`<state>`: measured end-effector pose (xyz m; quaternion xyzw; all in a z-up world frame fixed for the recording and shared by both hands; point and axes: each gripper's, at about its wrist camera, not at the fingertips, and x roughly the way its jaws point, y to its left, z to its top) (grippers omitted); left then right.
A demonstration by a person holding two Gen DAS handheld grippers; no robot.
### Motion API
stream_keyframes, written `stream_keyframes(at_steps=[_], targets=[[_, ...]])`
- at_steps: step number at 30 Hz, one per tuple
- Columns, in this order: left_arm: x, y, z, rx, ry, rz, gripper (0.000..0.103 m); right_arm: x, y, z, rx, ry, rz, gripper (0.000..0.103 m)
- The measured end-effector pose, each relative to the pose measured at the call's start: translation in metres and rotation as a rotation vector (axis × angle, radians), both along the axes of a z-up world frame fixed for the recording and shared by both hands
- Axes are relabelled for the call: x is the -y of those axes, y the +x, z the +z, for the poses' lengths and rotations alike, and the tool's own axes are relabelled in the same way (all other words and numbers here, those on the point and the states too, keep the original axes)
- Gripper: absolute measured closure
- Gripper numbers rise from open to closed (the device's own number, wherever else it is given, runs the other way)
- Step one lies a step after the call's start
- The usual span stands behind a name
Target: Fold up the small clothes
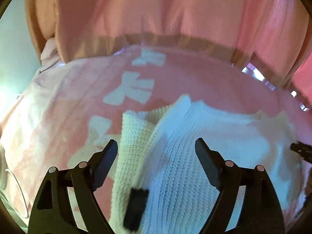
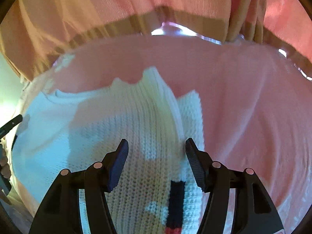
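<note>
A white knitted garment [image 1: 175, 156] lies on a pink blanket [image 1: 204, 81] with white bow prints. It has a dark stripe [image 1: 136, 204] near the left gripper. My left gripper [image 1: 156, 146] is open and hovers over the garment's left part, where a fold stands up. In the right wrist view the same garment [image 2: 126, 126] fills the lower middle, with a dark navy and red mark [image 2: 176, 204]. My right gripper [image 2: 157, 146] is open over the garment's right edge, fingers apart on either side of a raised ridge of knit.
A pink curtain or cloth [image 1: 156, 9] with a tan hem hangs behind the blanket. The right gripper's tip [image 1: 302, 150] shows at the right edge of the left view. The left gripper's tip [image 2: 11, 124] shows at the left edge of the right view.
</note>
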<state>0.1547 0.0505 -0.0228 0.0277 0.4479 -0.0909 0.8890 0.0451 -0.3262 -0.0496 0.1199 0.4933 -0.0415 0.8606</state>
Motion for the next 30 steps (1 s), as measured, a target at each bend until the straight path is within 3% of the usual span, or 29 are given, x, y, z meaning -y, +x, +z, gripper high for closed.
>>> stream_keyframes(at_steps=[1, 2, 3, 4, 7, 9, 11, 13, 14, 16, 19, 24, 25, 26, 27, 28, 30], targets=[[0.003, 0.006, -0.009, -0.036, 0.017, 0.005, 0.043, 0.002, 0.000, -0.003, -0.010, 0.006, -0.006, 0.049], [0.006, 0.009, -0.017, -0.080, 0.016, -0.005, 0.074, 0.003, 0.000, -0.005, -0.012, 0.018, -0.007, 0.059], [0.007, 0.013, -0.024, -0.122, 0.020, -0.004, 0.086, 0.003, -0.001, -0.005, -0.011, 0.031, 0.000, 0.096], [0.008, 0.012, -0.022, -0.119, 0.018, 0.002, 0.097, 0.005, -0.001, -0.001, -0.006, 0.047, 0.003, 0.095], [0.009, 0.001, 0.008, -0.028, -0.011, -0.008, 0.097, 0.013, -0.015, 0.037, 0.139, 0.060, -0.018, 0.096], [0.004, -0.001, 0.015, -0.006, -0.009, 0.014, 0.097, 0.022, -0.022, 0.049, 0.181, 0.067, -0.042, 0.096], [-0.007, 0.009, -0.001, -0.073, 0.001, 0.059, 0.097, 0.031, -0.018, 0.035, 0.122, 0.036, -0.075, 0.096], [-0.012, 0.021, -0.024, -0.150, 0.016, 0.084, 0.096, 0.037, -0.008, 0.000, -0.009, 0.041, -0.090, 0.096], [-0.012, 0.020, -0.026, -0.144, 0.021, 0.082, 0.096, 0.035, -0.006, -0.013, -0.049, 0.028, -0.083, 0.096], [-0.006, 0.016, -0.019, -0.112, 0.049, 0.061, 0.096, 0.029, -0.008, -0.004, -0.017, -0.012, -0.069, 0.096], [-0.008, 0.010, -0.009, -0.097, 0.015, 0.059, 0.096, 0.028, -0.017, 0.022, 0.076, 0.019, -0.058, 0.096], [-0.005, 0.002, -0.007, -0.098, 0.005, 0.041, 0.091, 0.034, -0.014, -0.003, -0.042, 0.059, -0.065, 0.087], [-0.006, -0.005, -0.003, -0.094, -0.018, 0.033, 0.088, 0.031, -0.020, 0.002, -0.034, 0.050, -0.062, 0.085], [-0.007, -0.012, 0.002, -0.087, -0.038, 0.020, 0.077, 0.027, -0.026, 0.010, -0.026, 0.039, -0.054, 0.082], [-0.009, -0.019, 0.006, -0.079, -0.053, 0.008, 0.069, 0.026, -0.036, 0.016, -0.010, 0.032, -0.049, 0.072], [-0.013, -0.029, 0.011, -0.070, -0.061, 0.002, 0.053, 0.026, -0.054, 0.025, 0.019, 0.032, -0.047, 0.062], [-0.019, -0.048, 0.019, -0.036, -0.079, -0.001, 0.043, 0.027, -0.089, 0.037, 0.081, 0.029, -0.063, 0.049]])
